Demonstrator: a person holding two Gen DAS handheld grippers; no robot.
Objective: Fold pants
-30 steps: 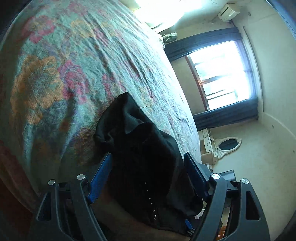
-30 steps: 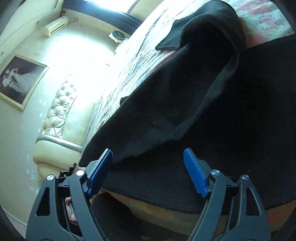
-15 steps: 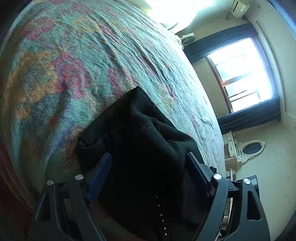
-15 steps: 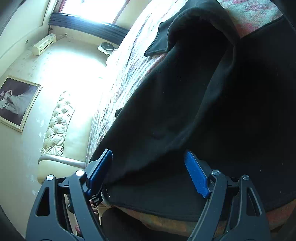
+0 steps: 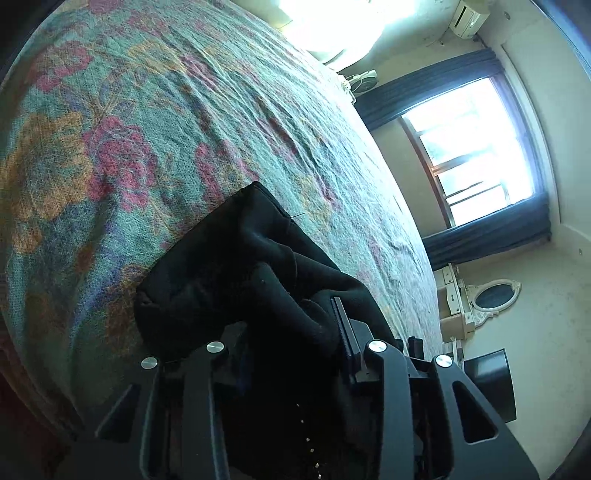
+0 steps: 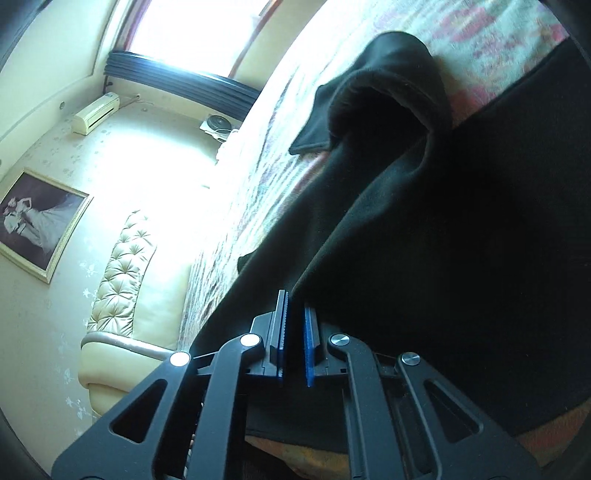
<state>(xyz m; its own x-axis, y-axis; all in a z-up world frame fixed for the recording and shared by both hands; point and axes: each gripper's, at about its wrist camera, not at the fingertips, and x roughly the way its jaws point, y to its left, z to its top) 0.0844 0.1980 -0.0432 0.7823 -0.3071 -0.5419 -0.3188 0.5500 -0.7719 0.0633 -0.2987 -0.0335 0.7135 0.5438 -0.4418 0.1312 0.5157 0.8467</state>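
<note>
Black pants (image 6: 424, 229) lie on a floral bedspread (image 5: 155, 122), near the bed's front edge. In the right wrist view my right gripper (image 6: 294, 310) is shut on an edge of the pants, which slope up from the blue pads (image 6: 308, 332) to a raised fold. In the left wrist view my left gripper (image 5: 291, 325) is shut on a bunched end of the pants (image 5: 229, 280); cloth covers the left finger and only the right finger (image 5: 345, 332) shows.
The floral bedspread (image 6: 480, 33) stretches far beyond the pants. A cream tufted headboard (image 6: 122, 266) and a framed picture (image 6: 37, 229) are at the left. A window (image 5: 476, 147), a dressing table with an oval mirror (image 5: 491, 295) and a dark screen (image 5: 491, 384) stand beyond the bed.
Both grippers have closed on the pants: the open fingers came together on the cloth. The left gripper's cloth end is now bunched between the fingers.
</note>
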